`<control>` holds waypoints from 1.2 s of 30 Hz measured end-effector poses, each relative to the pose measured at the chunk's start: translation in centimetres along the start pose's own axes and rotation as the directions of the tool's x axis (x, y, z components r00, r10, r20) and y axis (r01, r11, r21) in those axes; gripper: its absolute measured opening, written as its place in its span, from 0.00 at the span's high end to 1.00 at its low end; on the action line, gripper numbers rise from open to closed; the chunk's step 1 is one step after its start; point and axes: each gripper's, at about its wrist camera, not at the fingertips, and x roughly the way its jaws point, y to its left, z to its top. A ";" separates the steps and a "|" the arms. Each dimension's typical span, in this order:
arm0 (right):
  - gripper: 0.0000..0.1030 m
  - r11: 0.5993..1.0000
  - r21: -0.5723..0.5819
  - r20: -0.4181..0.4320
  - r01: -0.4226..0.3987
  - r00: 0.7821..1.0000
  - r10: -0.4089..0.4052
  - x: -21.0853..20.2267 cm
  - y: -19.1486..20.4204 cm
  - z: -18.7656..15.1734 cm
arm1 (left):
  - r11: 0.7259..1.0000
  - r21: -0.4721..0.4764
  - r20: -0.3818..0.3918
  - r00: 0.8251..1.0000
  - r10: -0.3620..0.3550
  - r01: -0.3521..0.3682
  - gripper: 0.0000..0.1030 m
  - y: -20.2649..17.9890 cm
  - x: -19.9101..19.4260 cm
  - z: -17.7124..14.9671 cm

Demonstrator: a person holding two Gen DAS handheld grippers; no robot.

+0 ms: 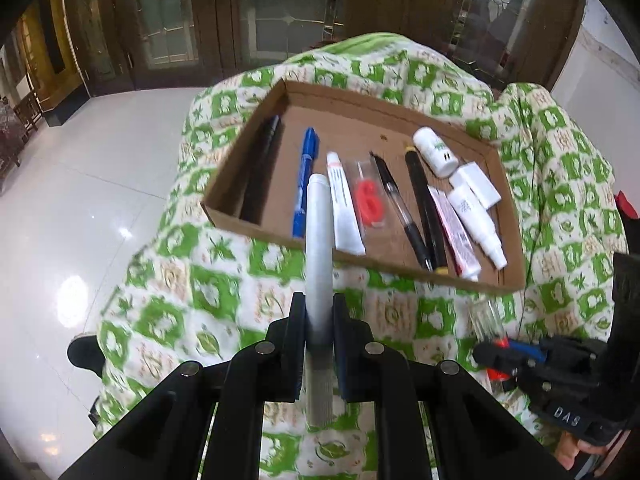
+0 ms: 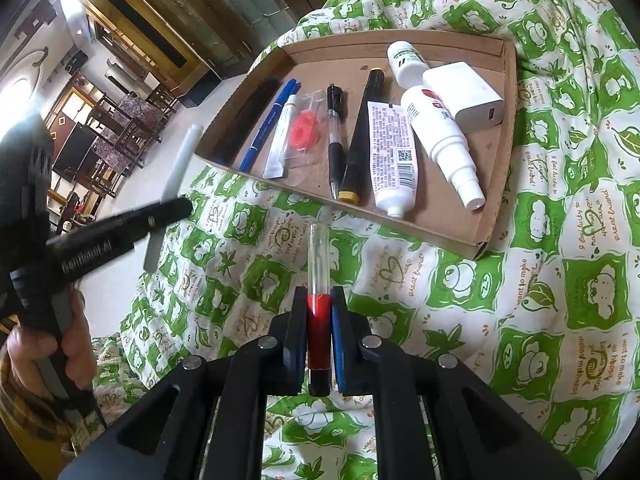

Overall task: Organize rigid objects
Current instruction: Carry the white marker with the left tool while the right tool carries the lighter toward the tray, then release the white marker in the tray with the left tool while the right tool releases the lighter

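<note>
Both tongs are clenched on pens. Left gripper (image 1: 319, 320) clamps a grey-white pen (image 1: 319, 240) near its lower end, the capped tip aimed toward the near wall of the cardboard tray; from the right wrist view this pen (image 2: 176, 172) hangs in the air just off the tray's left corner. Right gripper (image 2: 319, 312) pinches a red pen (image 2: 319, 320) with a clear cap, its tip above the cloth just short of the tray's near edge. "DAS" is readable on the right gripper's body in the left wrist view.

Green-and-white cloth (image 2: 520, 280) covers the whole surface, printed with frogs, leaves and script such as "great friend" and "I want to make".

Cardboard tray (image 2: 508, 128) lies on the cloth, holding a row of things side by side. Largest is a white squeeze tube (image 2: 394, 148) with dense small print, a barcode and a QR code, too small to read. Beside it lie a white spray bottle (image 2: 444, 144), a white charger block (image 2: 464, 96) and a small white bottle (image 2: 404, 60) with a green label. Then come a black marker (image 2: 362, 136) with a yellow end, a clear-barrelled pen (image 2: 335, 136), a red item in a clear packet (image 2: 306, 132), a slim white tube (image 2: 280, 140), a blue pen (image 2: 268, 124) and a black pen (image 2: 248, 120) against the left wall.
</note>
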 end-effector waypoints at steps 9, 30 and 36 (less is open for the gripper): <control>0.90 1.000 0.006 0.014 -0.025 1.000 0.025 -0.5 0.1 0.2 | 0.999 0.035 0.009 1.000 0.020 -0.020 0.89 -0.1 0.3 1.9; 0.90 0.998 0.047 0.102 -0.035 0.994 0.030 -1.4 -1.3 5.8 | 0.997 0.076 0.008 0.999 0.031 -0.032 0.89 -0.7 2.3 4.8; 0.90 0.997 0.057 0.117 -0.042 0.993 0.035 -0.9 -1.7 7.5 | 0.995 0.085 0.003 0.998 0.056 -0.056 0.89 0.2 3.3 6.0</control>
